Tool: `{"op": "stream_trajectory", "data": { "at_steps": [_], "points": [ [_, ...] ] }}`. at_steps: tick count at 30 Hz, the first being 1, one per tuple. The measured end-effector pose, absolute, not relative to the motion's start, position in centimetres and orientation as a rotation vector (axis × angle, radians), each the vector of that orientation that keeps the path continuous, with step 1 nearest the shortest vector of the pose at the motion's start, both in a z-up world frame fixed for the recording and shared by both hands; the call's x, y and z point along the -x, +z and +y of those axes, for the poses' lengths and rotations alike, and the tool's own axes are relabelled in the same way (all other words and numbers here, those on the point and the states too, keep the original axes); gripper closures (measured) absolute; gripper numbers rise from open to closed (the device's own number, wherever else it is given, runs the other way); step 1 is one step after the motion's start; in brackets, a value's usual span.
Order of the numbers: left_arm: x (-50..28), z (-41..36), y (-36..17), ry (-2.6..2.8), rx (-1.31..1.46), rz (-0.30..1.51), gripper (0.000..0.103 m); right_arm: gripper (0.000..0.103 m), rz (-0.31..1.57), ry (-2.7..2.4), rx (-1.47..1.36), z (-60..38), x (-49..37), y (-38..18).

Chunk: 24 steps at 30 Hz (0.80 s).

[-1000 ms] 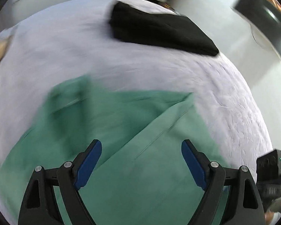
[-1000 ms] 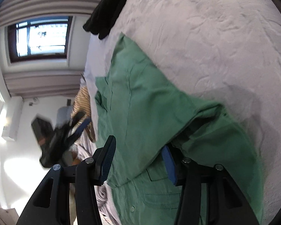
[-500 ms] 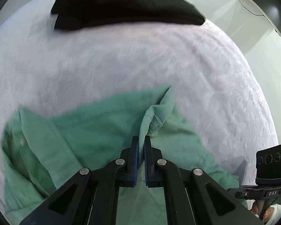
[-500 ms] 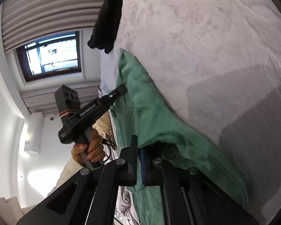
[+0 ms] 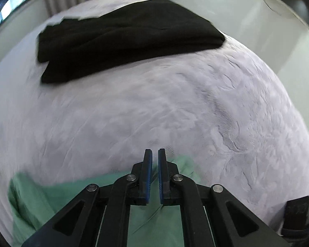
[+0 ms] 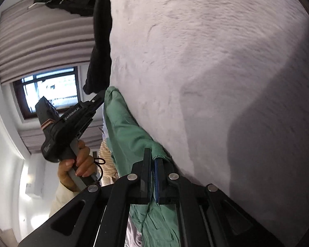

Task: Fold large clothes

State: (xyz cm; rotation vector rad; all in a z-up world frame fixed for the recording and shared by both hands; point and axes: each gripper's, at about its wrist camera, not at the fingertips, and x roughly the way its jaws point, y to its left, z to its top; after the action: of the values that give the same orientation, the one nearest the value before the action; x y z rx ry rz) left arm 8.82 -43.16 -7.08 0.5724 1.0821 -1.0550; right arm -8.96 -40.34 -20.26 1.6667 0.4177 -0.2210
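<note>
A green shirt (image 5: 51,197) lies on the pale lilac bed cover (image 5: 154,107). My left gripper (image 5: 154,158) is shut on the shirt's edge, which hangs below its jaws. In the right wrist view the shirt (image 6: 129,131) stretches between both grippers, lifted off the bed. My right gripper (image 6: 153,158) is shut on the shirt's other corner. The left gripper (image 6: 98,100) also shows there, held by a hand, pinching the far end of the shirt.
A folded black garment (image 5: 121,39) lies at the far side of the bed; it also shows in the right wrist view (image 6: 101,41). A window (image 6: 51,90) and curtains are to the left. The bed's edge and white wall lie to the right (image 5: 278,41).
Both grippers went from open to shut on the green shirt's edge. They have since lifted it and moved it forward toward the black garment.
</note>
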Motion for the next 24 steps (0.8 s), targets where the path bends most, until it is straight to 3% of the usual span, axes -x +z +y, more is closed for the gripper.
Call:
{"op": "stream_trajectory", "data": {
  "at_steps": [3, 5, 6, 7, 8, 15, 22, 24],
  "points": [
    [-10.6, -40.1, -5.8, -1.001, -0.507, 1.081, 0.096, 0.093, 0.449, -0.190, -1.655, -40.5, 9.1, -19.5],
    [-11.7, -37.3, -5.0, -0.968, -0.479, 1.085, 0.094, 0.067, 0.472, -0.172, -1.624, -40.7, 9.7, -18.4],
    [-12.3, -35.5, -4.7, -0.946, -0.462, 1.091, 0.083, 0.046, 0.482, -0.163, -1.600, -40.5, 9.9, -17.6],
    [-13.0, -33.5, -4.5, -0.910, -0.450, 1.098, 0.028, 0.039, 0.487, -0.149, -1.580, -40.2, 10.0, -16.9],
    [-13.5, -31.7, -4.4, -0.861, -0.443, 1.098, 0.003, 0.039, 0.500, -0.128, -1.560, -39.8, 10.2, -16.4],
    [-16.7, -18.6, -7.1, -0.615, -0.393, 1.112, 0.001, 0.039, 0.639, 0.059, -1.511, -33.8, 5.1, -14.6],
    [-19.9, -9.8, -15.0, -0.526, -0.226, 1.329, 0.001, 0.039, 0.800, 0.158, -1.557, -25.8, -5.2, -18.3],
    [-20.5, -9.2, -16.8, -0.536, -0.178, 1.373, 0.016, 0.040, 0.797, 0.122, -1.544, -25.0, -7.1, -18.5]
  ]
}}
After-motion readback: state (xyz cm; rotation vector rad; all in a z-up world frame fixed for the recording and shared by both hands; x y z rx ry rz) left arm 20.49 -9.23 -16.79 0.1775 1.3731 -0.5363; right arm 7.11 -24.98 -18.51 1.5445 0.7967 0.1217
